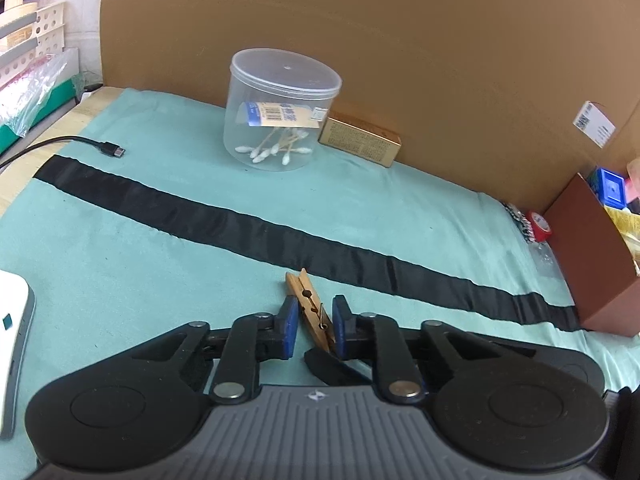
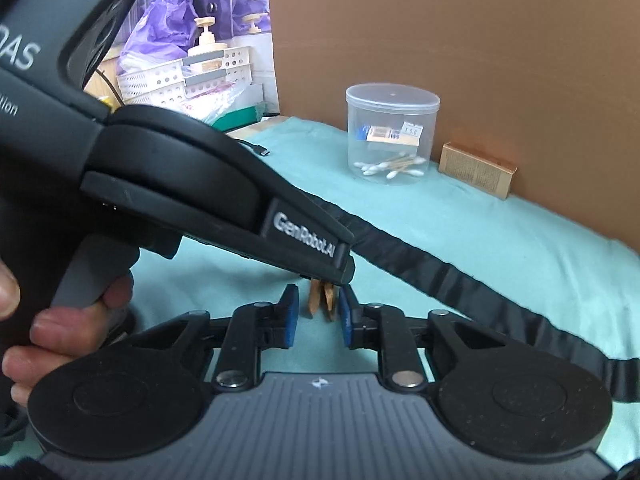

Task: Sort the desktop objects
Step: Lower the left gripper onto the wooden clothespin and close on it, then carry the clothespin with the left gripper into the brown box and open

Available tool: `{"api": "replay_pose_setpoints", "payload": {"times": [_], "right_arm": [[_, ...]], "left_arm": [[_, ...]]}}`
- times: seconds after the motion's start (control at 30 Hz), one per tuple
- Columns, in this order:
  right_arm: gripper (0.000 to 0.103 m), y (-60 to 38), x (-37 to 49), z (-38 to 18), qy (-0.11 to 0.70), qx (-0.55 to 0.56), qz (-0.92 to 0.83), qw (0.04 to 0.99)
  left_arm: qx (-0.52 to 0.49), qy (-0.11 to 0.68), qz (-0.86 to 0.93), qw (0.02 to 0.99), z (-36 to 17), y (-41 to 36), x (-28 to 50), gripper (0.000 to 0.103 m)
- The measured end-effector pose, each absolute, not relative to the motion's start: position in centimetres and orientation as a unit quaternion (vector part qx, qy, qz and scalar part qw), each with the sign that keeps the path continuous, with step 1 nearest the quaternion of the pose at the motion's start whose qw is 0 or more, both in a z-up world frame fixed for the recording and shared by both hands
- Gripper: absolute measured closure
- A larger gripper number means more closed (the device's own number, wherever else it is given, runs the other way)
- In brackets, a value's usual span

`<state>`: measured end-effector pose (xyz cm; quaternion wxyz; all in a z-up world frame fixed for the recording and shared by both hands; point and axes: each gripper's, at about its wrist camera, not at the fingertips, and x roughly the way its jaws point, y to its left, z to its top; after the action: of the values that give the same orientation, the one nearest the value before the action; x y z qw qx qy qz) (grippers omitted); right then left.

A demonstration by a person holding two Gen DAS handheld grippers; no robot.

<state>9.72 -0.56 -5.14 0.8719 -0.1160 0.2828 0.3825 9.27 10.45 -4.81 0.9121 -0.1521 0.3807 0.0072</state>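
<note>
Now wooden clothespin point(image 1: 310, 306) between narrow-set left tool point(image 1: 316, 322) fingers, right tool point(image 2: 318, 318) wider, just beside.

Teal cloth point(image 1: 120, 240) with black stripe point(image 1: 240, 224); tan clothespin point(image 1: 308, 300).

place: makeshift data-collection bench | cues: cardboard backdrop point(image 1: 400, 40) behind teal cloth point(image 1: 160, 240); perforated storage baskets point(image 2: 180, 76) past the table's left edge

A cardboard backdrop point(image 1: 400, 40) rises behind the teal cloth point(image 1: 160, 248) — crossed by a black strip point(image 1: 240, 220) — where a loose cable point(image 1: 104, 147) lies.
</note>
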Motion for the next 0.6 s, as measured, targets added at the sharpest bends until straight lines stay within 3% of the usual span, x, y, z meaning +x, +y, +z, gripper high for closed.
{"api": "replay_pose_setpoints", "payload": {"times": [0.27,0.6], "right_arm": [[0.090,-3.4,7.7,-4.3,0.282,-0.080,0.366,0.883],[0.090,-10.6,4.7,-1.4,0.220,-0.057,0.291,0.929]], "left_arm": [[-0.132,0.368,-0.019,0.920,-3.5,7.1,7.4,0.087],[-0.081,0.325,-0.102,0.937,0.6,-1.1,7.2,0.087]]}}
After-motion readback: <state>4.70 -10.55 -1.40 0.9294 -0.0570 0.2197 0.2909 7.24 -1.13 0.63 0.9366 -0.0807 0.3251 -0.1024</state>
